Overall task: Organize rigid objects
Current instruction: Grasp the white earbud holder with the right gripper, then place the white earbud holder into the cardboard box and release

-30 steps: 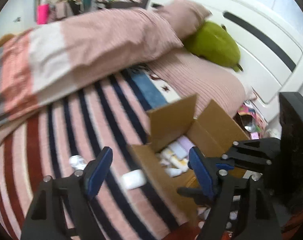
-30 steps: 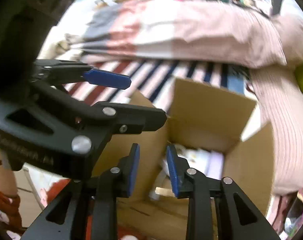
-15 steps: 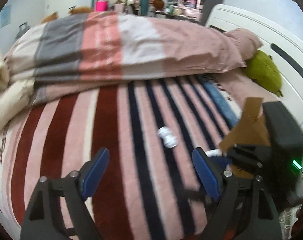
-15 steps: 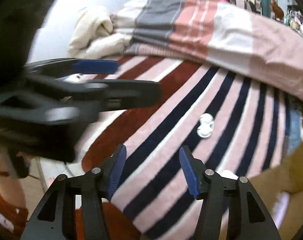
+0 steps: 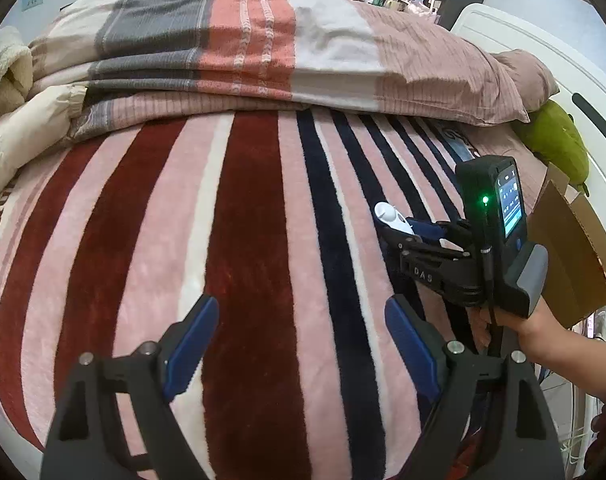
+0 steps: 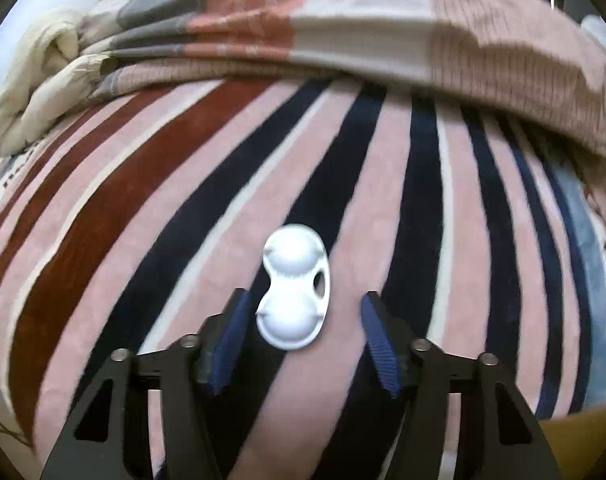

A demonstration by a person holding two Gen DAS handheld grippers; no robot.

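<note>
Hidden: white two-cup plastic case [image 6: 294,296] showing partly behind right gripper [image 6: 303,334] from the left wrist.
Count: one case, one brown cardboard box [image 5: 575,248], cut off.
Jaws: left gripper [image 5: 301,344] and right both spread, gripping nothing.

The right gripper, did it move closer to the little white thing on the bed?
Yes. The right gripper has come forward over the striped blanket; the white double-cup piece, earlier far ahead, now lies between its open jaws.

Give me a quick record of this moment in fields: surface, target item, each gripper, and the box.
surface: striped blanket on a bed
target: white two-cup plastic case, lying flat on the blanket
right gripper: jaws open, one on each side of the case, not closed on it
left gripper: jaws open, nothing between them, over the blanket
box: cardboard box at the right edge of the left wrist view
</note>
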